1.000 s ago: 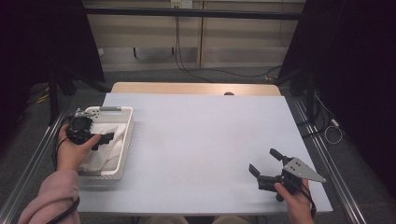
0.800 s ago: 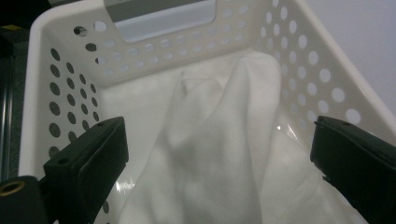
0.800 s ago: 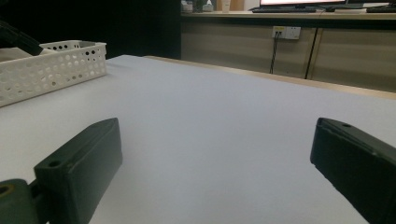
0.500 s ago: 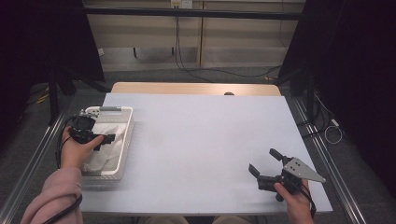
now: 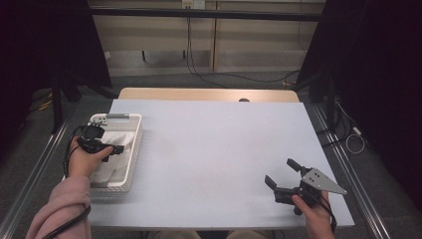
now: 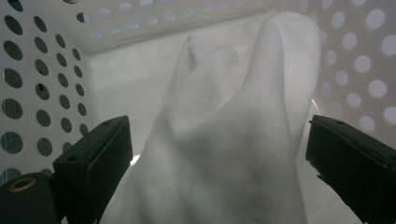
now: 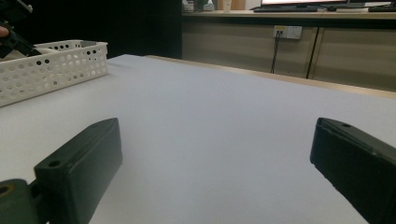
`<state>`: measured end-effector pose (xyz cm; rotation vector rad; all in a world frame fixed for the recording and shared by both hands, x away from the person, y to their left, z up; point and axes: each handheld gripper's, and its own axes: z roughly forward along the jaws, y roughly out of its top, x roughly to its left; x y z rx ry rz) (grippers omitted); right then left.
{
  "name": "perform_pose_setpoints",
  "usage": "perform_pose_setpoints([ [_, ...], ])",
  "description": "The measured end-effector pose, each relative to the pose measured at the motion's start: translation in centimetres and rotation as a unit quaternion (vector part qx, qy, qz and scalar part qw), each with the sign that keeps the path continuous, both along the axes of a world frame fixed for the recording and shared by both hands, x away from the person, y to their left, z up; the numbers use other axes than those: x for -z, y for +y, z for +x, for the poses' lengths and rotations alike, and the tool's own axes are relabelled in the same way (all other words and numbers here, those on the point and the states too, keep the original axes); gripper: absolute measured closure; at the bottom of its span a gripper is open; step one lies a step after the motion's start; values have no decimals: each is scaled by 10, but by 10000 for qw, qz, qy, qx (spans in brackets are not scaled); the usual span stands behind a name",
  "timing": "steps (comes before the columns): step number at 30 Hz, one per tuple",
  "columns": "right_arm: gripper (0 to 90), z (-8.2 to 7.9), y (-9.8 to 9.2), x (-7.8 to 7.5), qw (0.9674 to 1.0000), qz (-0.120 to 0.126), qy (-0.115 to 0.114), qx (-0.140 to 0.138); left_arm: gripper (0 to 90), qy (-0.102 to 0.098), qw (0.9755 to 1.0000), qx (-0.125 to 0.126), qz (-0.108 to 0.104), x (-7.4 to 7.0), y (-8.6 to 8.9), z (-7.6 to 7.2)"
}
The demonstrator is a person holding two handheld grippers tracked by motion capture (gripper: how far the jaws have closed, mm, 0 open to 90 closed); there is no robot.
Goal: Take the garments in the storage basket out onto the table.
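The desk (image 5: 224, 149) is evenly lit from above — pale and without glare, shadows faint and soft. The room's sides fall into near-black. The high view is slightly soft and grainy. In the left gripper view the white cloth (image 6: 224, 140) and basket (image 6: 42, 70) wash out to milky brightness; the near black fingers (image 6: 93, 163) blur. The right gripper view is sharper farther off — its foreground is soft.

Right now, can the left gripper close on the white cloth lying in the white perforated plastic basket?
Probably yes. The left gripper is already down inside the white perforated plastic basket, jaws open on either side of a raised fold of the white cloth, with nothing between them and the fabric.
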<state>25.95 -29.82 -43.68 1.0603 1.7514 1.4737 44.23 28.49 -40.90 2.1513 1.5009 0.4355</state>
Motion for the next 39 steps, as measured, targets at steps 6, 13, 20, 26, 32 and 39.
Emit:
perform_pose_setpoints([
  [6, 20, 0, 0, 0, 10000, -2, -5, -5, 94, 56, 9999, 11, 112, 7, -3, 1],
  [13, 21, 0, 0, 0, 10000, 22, 3, -7, 100, 146, 9998, 35, 112, 12, -4, 2],
  [20, 22, 0, 0, 0, 10000, -2, 5, -10, 125, 198, 9991, 153, 330, 15, -5, 3],
  [26, 22, 0, 0, 0, 10000, -6, -2, -1, 158, 184, 9994, 48, 304, 20, -8, 2],
  [32, 23, 0, 0, 0, 10000, -11, -9, -23, 202, 236, 9994, 43, 241, 22, -8, 2],
  [39, 23, 0, 0, 0, 10000, -16, 11, -29, 345, 219, 9994, 139, 213, 20, -8, 0],
])
